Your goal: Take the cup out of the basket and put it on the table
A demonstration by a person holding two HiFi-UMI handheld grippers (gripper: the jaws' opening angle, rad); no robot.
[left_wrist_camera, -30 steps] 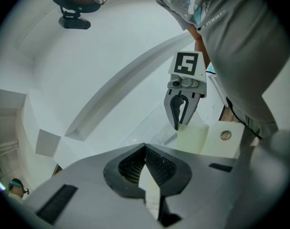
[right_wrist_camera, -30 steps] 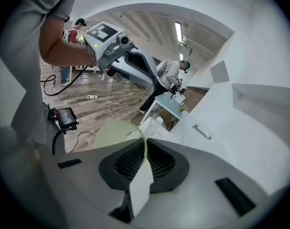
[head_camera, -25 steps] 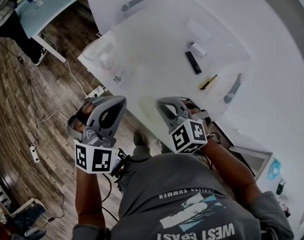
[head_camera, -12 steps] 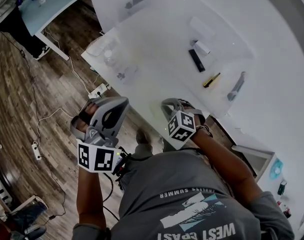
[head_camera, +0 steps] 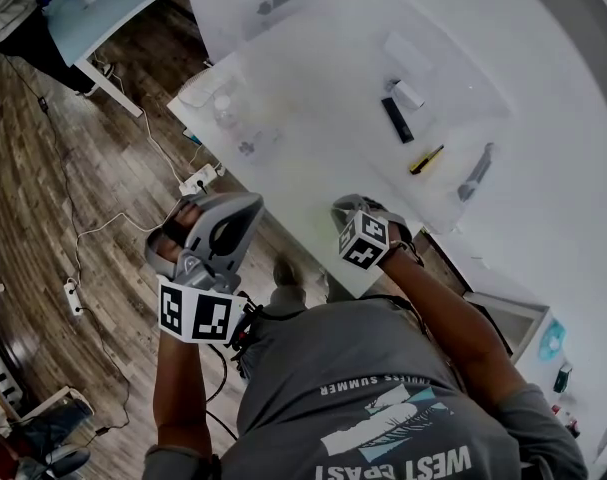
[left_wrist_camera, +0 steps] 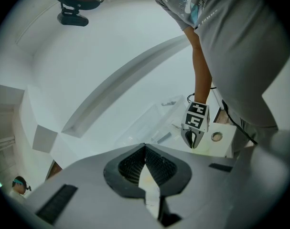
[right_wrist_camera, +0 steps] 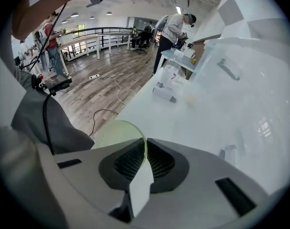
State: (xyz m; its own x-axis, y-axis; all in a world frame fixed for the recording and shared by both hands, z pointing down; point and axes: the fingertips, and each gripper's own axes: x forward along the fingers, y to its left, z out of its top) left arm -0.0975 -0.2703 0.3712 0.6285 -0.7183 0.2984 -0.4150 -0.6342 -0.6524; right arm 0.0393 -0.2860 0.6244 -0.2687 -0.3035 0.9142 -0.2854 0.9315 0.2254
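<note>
My right gripper (head_camera: 350, 214) (right_wrist_camera: 145, 144) is shut on the thin rim of a pale green see-through cup (right_wrist_camera: 117, 133). It points steeply down over the near corner of the white table (head_camera: 543, 218). In the head view the cup is hidden under the gripper. In the left gripper view the right gripper (left_wrist_camera: 193, 140) hangs just above the table corner. A large clear plastic basket (head_camera: 283, 78) (right_wrist_camera: 240, 70) stands farther back on the table. My left gripper (head_camera: 238, 208) (left_wrist_camera: 145, 149) is shut and empty, held off the table's edge over the floor.
A black bar (head_camera: 394, 120), a white box (head_camera: 407, 94), a yellow-black tool (head_camera: 427, 160) and a grey handle (head_camera: 475, 173) lie by the basket. A small round ring (left_wrist_camera: 216, 137) sits at the table corner. Cables and a power strip (head_camera: 198, 180) cross the wooden floor.
My right gripper has sunk towards the near table corner and tipped more steeply down, still gripping the cup. The left gripper has stayed where it was.
</note>
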